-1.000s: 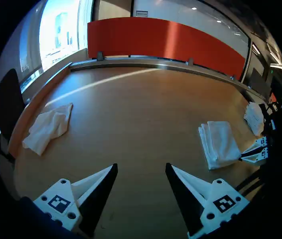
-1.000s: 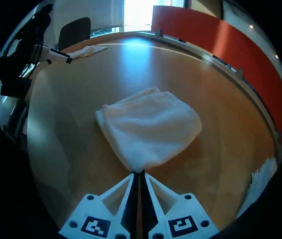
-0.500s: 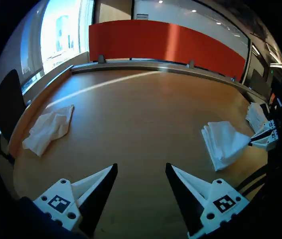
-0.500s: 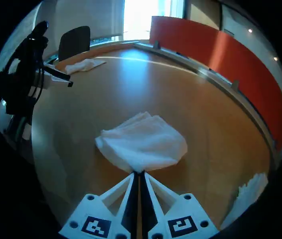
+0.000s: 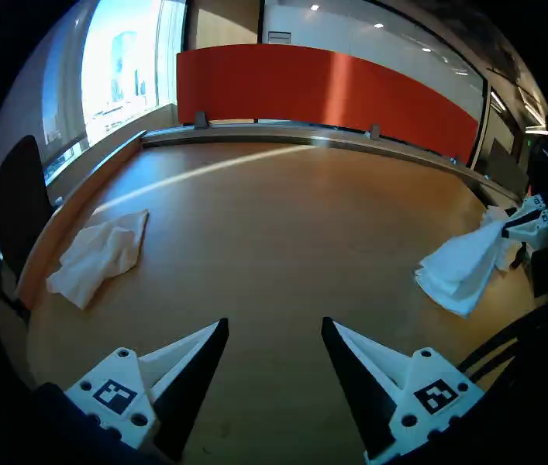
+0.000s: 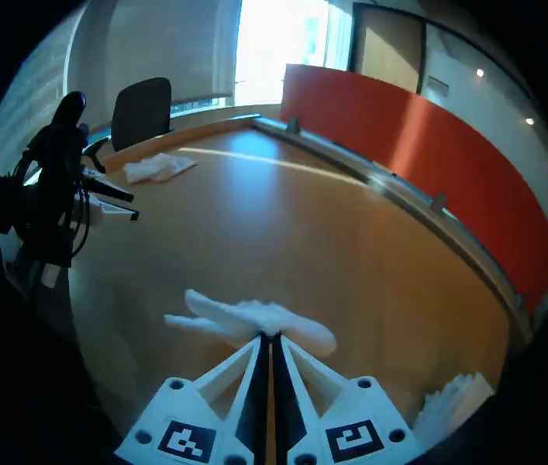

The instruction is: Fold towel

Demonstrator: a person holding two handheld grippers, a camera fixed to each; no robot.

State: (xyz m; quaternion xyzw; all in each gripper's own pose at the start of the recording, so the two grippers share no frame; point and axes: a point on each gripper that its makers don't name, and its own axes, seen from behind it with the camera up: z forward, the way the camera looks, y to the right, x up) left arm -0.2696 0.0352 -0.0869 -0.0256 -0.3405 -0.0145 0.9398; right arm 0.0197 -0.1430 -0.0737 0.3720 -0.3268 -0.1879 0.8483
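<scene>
Hanging by one pinched edge from the clenched right gripper [image 6: 271, 339], folded towel [image 5: 460, 267] droops with its low end at or just above the table [image 5: 274, 209], left gripper [image 5: 274, 333] spread and empty, well apart; risk: layers falling open or slipping out, since one narrow pinch bears everything.

A crumpled cloth [image 5: 99, 256] lies left on the table [image 5: 274, 217], the towel [image 5: 460, 267] hangs over its right.

Legible text, nos., brands: none. Blk/wht square marker tags, no chars, on fingers of left gripper [image 5: 274, 322] & right gripper [image 6: 270, 339]. Wall sign [image 5: 279, 36]: too small to read.
</scene>
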